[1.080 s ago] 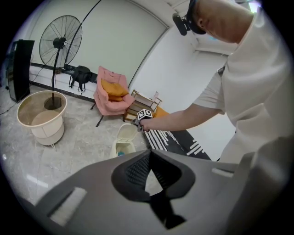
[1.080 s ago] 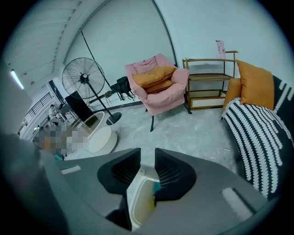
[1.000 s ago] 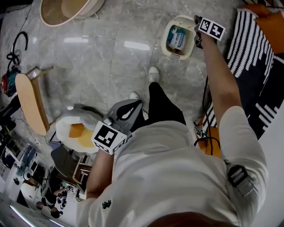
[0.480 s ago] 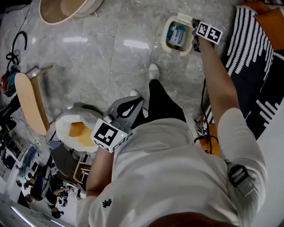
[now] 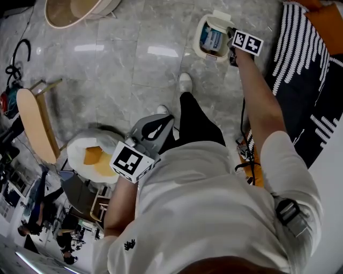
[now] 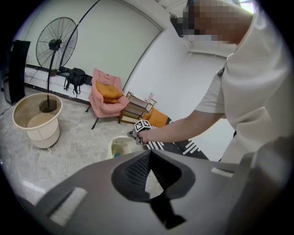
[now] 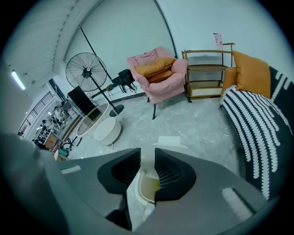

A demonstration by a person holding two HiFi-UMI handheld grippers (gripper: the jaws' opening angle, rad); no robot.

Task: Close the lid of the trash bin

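The trash bin (image 5: 199, 47) is small and cream, standing on the marble floor at the top of the head view, with blue and white rubbish showing inside. Its lid flap (image 5: 220, 15) stands up at the far side. My right gripper (image 5: 231, 52) is at the bin's right rim, arm stretched out. In the right gripper view its jaws stand narrowly apart (image 7: 147, 176) with the bin's cream curved rim (image 7: 143, 189) between the pads. My left gripper (image 5: 154, 130) hangs shut and empty near the waist, pads meeting (image 6: 149, 158); the bin (image 6: 120, 147) shows far off.
A striped black-and-white sofa (image 5: 303, 64) lies right of the bin. A round white tub (image 5: 75, 13) sits at the top left, a wooden chair (image 5: 35, 123) at the left. The person's shoe (image 5: 185, 85) is just short of the bin. A fan (image 7: 86, 72) and pink armchair (image 7: 158, 73) stand beyond.
My right gripper has slid a little left and nearer along the bin's right rim. The left gripper has stayed by the waist.
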